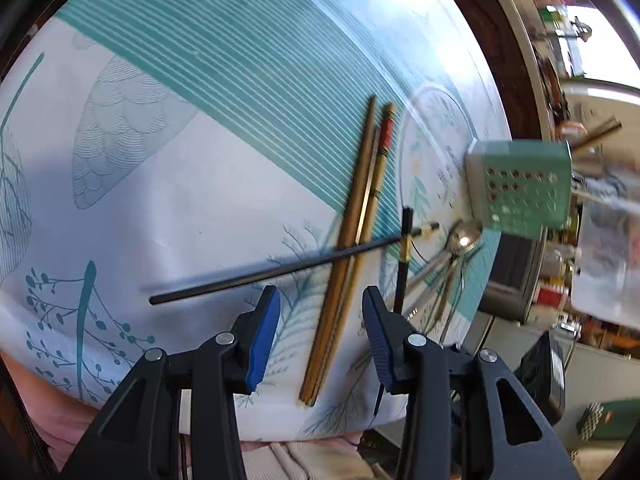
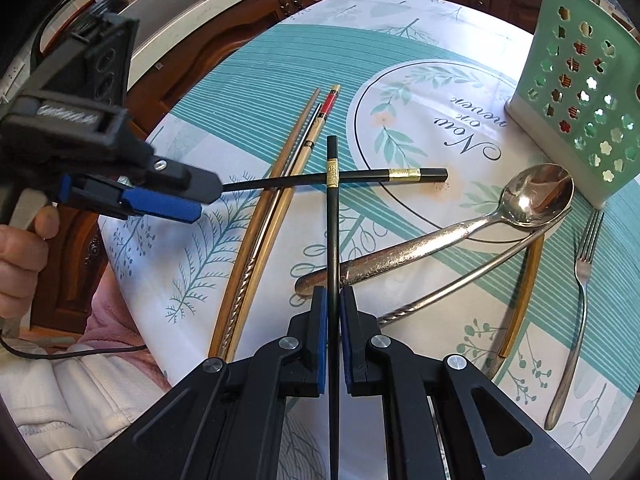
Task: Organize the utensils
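My right gripper (image 2: 332, 300) is shut on a black chopstick (image 2: 331, 220) with a gold band, held pointing away from me. A second black chopstick (image 2: 360, 178) lies across it on the table, also in the left wrist view (image 1: 280, 270). My left gripper (image 1: 320, 300) is open above several brown chopsticks (image 1: 352, 232); in the right wrist view it (image 2: 192, 204) hovers at the left, over that second chopstick's thin end. A green perforated utensil holder (image 2: 576, 92) stands at the far right, also in the left wrist view (image 1: 520, 184).
A large steel spoon (image 2: 440, 236), a thin metal utensil (image 2: 472, 272), a gold-edged utensil (image 2: 524, 292) and a fork (image 2: 580, 300) lie at the right on the patterned tablecloth (image 2: 180, 264). Wooden cabinets (image 2: 224, 32) stand beyond the table's far edge.
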The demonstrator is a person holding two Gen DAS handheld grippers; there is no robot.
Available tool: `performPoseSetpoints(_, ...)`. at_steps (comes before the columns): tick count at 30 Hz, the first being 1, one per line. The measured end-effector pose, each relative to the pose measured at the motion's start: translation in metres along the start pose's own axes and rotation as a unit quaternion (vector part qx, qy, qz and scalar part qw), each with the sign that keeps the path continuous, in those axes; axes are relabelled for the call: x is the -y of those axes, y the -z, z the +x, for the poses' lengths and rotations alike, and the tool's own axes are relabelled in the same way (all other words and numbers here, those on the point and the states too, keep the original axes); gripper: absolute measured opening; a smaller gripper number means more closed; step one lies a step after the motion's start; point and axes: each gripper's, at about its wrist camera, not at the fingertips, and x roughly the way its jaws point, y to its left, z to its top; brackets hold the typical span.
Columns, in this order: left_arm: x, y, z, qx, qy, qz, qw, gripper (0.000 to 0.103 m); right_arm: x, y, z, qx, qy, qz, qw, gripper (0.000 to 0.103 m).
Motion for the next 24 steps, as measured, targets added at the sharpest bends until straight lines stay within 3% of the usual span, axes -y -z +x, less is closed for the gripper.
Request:
performPoseSetpoints(5, -0.007, -0.008, -0.001, 0.031, -0.007, -0.035, 0.9989, 0.04, -0.003, 0.002, 0.001, -0.006, -0.003, -0.002, 1.0, 0.006)
performPoseSetpoints(16, 0.002, -0.041, -0.007, 0.082, -0.033, -0.054, 0.9946, 0.04, -0.008, 0.005, 0.007, -0.022, -0.017, 0.002, 1.0, 0.006)
performPoseSetpoints(21, 0.014, -0.054, -0.004, 0.091, -0.074, -0.066, 0.9909, 0.04, -0.008, 0.008, 0.007, -0.022, -0.021, 0.007, 1.0, 0.006)
performPoseSetpoints(24, 0.022, -0.059, -0.001, 0.091, -0.117, -0.081, 0.9857, 0.036, -0.006, 0.008, 0.008, -0.021, -0.025, 0.011, 0.999, 0.006)
